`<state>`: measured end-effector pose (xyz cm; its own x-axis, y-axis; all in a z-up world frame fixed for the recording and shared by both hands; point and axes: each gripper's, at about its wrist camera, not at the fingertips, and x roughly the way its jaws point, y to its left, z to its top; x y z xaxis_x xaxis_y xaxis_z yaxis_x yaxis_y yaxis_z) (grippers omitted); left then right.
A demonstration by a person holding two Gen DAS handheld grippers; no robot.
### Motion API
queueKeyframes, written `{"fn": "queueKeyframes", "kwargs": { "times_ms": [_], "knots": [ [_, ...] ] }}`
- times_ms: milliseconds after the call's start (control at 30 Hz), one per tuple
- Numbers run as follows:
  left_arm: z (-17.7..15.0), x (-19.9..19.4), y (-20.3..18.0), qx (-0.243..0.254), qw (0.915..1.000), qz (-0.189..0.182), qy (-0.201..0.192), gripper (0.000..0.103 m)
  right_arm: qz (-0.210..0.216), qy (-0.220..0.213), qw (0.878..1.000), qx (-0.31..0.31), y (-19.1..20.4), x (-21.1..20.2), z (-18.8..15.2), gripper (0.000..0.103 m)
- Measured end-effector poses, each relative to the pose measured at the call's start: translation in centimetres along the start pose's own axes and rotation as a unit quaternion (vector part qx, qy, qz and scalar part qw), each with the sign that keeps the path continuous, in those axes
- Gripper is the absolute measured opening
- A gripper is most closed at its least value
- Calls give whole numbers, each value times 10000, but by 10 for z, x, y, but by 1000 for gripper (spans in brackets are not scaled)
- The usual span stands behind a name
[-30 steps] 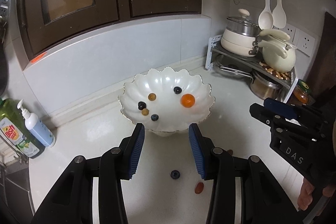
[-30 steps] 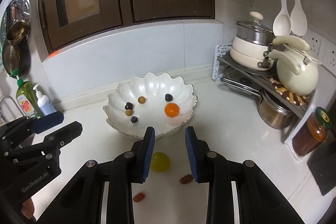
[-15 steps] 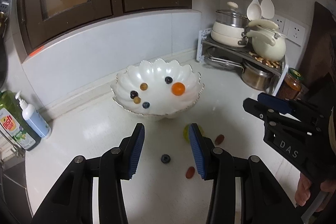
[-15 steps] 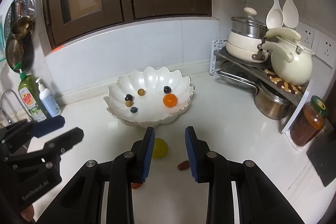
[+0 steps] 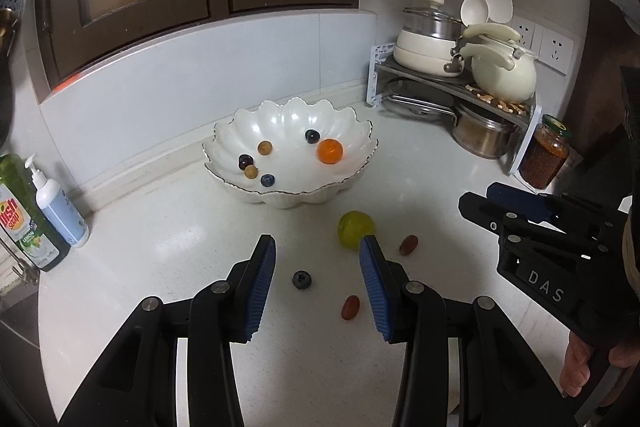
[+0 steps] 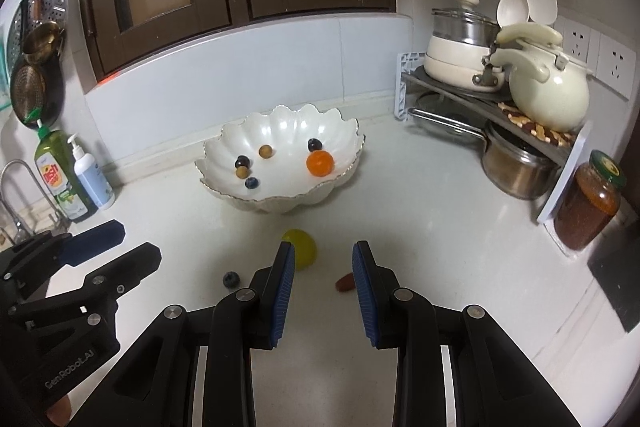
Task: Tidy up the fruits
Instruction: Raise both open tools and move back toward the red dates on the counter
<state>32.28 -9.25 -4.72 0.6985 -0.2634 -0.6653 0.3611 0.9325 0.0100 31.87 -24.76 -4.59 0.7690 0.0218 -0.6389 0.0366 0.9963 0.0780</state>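
Fruit bits still lie loose on the tabletop [image 5: 168, 259]: a blueberry [image 5: 301, 279], a green fruit [image 5: 354, 228], two red ones. Both claws, left [image 5: 317, 281] and right [image 6: 323, 291], have sunk nearer them, part open and empty. The bowl [image 5: 352, 169] waits behind.

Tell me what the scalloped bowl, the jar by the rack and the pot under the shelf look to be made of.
Scalloped bowl: probably glazed ceramic; glossy pearly white with bright highlights and a thin dark rim line.
Jar: likely clear glass, since its reddish-brown contents show through; the green lid's material is unclear.
Pot: looks like stainless steel; a silvery brushed wall with dull reflections.
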Motion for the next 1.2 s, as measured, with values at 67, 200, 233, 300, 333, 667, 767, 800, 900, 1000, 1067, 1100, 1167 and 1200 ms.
{"fn": "queueKeyframes", "kwargs": {
  "times_ms": [67,200,233,300,333,667,767,800,900,1000,1067,1100,1167,1200],
  "knots": [
    [-3,4,-1,12,10000,-57,32,43,3,48,10000,17,-1,3,-4,31],
    [-12,10,-4,35,9999,-63,108,43,-5,157,9999,1,-2,9,-12,31],
    [-14,11,-4,29,9999,-58,117,43,-18,162,9999,-14,-2,10,-14,31],
    [-17,14,-4,4,9999,-77,150,43,-55,172,9998,-39,-3,12,-17,31],
    [-18,15,-5,1,9998,-72,166,43,-52,179,9998,-46,-3,13,-19,31],
    [-31,27,-10,-119,9995,-16,285,43,9,374,9993,-65,-8,30,-30,31],
    [-35,34,-14,-130,9992,-40,381,43,58,457,9989,-85,-10,37,-32,31],
    [-36,35,-15,-136,9991,-47,403,43,77,486,9987,-91,-11,39,-33,31],
    [-40,41,-19,-167,9988,-31,463,43,116,566,9983,-108,-14,46,-35,31],
    [-42,47,-21,-254,9982,1,539,43,148,644,9977,-120,-18,53,-36,31],
    [-43,51,-24,-291,9979,29,572,43,156,684,9975,-124,-19,56,-37,31],
    [-45,52,-24,-302,9978,29,581,43,159,709,9973,-144,-20,58,-38,31],
    [-47,56,-27,-351,9975,27,620,43,162,763,9968,-173,-21,62,-39,31],
    [-48,58,-28,-359,9973,39,632,43,191,791,9965,-190,-21,64,-39,31]
  ]
}}
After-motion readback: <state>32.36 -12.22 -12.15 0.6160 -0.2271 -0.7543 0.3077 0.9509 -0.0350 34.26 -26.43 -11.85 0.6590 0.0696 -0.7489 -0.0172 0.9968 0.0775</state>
